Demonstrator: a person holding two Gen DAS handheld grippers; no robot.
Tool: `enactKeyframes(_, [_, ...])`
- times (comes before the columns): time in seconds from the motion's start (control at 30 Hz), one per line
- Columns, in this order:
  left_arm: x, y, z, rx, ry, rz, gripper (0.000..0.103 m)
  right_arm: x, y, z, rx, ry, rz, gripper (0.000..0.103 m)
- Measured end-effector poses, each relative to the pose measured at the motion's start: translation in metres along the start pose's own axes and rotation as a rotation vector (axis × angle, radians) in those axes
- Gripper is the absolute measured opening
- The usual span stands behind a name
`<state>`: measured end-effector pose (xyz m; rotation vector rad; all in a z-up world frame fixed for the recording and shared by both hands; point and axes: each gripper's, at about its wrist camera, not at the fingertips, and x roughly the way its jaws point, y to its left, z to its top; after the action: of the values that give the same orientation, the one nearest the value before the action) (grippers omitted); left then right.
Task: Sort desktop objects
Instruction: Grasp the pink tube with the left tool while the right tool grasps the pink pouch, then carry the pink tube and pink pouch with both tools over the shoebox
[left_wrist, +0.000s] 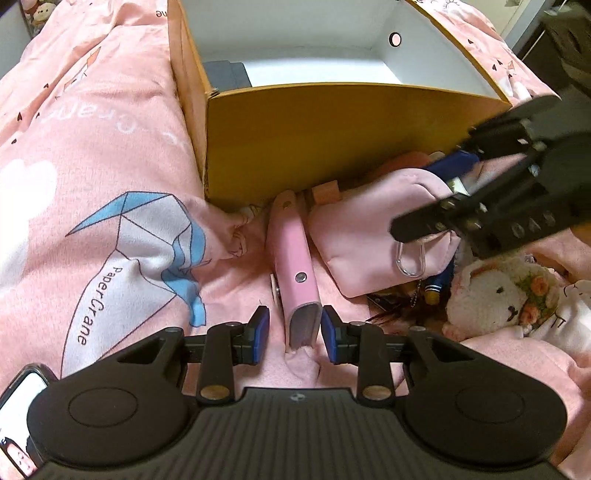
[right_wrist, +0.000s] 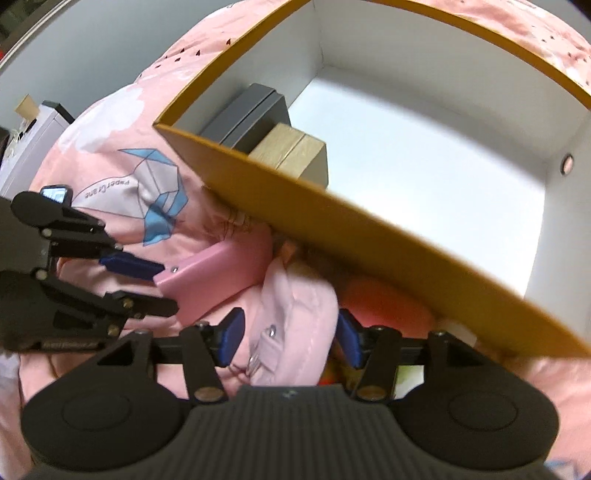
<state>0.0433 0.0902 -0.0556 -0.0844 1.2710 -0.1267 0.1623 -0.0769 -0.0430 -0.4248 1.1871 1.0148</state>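
Straddling the near end of a pink case (left_wrist: 293, 254) with the left gripper (left_wrist: 293, 332): jaws part open, a clear gap at the left pad, the right pad just beside the shell, no squeeze to be seen, so released rather than grasping. Looks like a hard, smooth, light shell, likely slippery, lying lengthwise straight ahead of the fingers on soft bedding (left_wrist: 110, 147), its far end against the box (left_wrist: 332, 147). Best taken across the narrow sides near the middle, firmly, to stop it swinging or sliding out. Further right, between the spread jaws of the right gripper (right_wrist: 291, 339): a padded pink pouch (right_wrist: 295, 302), just in front of the box wall, with a metal clip (right_wrist: 255, 363) on its near edge. Left pad apart from the cloth, right pad close beside it; released too, holding nothing. Judged soft, light and squashy, sure to sag and fold under the pads; better pinched deep across a bunched part than by the clip. Box open beyond both grippers, most of its floor bare.
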Motion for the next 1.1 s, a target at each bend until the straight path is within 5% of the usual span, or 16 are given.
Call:
enactKeyframes(0.17, [0.001, 0.005, 0.004, -0.016, 0.009, 0.032, 0.036, 0.023, -0.009, 0.019, 0.019, 0.062, 0.042, 0.055])
enactKeyframes(0.27, [0.004, 0.007, 0.009, -0.021, 0.018, 0.027, 0.036, 0.035, -0.013, 0.023, 0.037, 0.087, 0.025, 0.041])
enactKeyframes(0.77, [0.035, -0.003, 0.060, 0.056, 0.096, 0.010, 0.035, 0.046, -0.008, 0.023, -0.050, 0.194, 0.042, 0.038])
enactKeyframes(1.1, [0.011, 0.006, 0.051, -0.024, 0.039, -0.053, 0.022, 0.000, -0.008, 0.006, -0.072, 0.083, 0.013, 0.033])
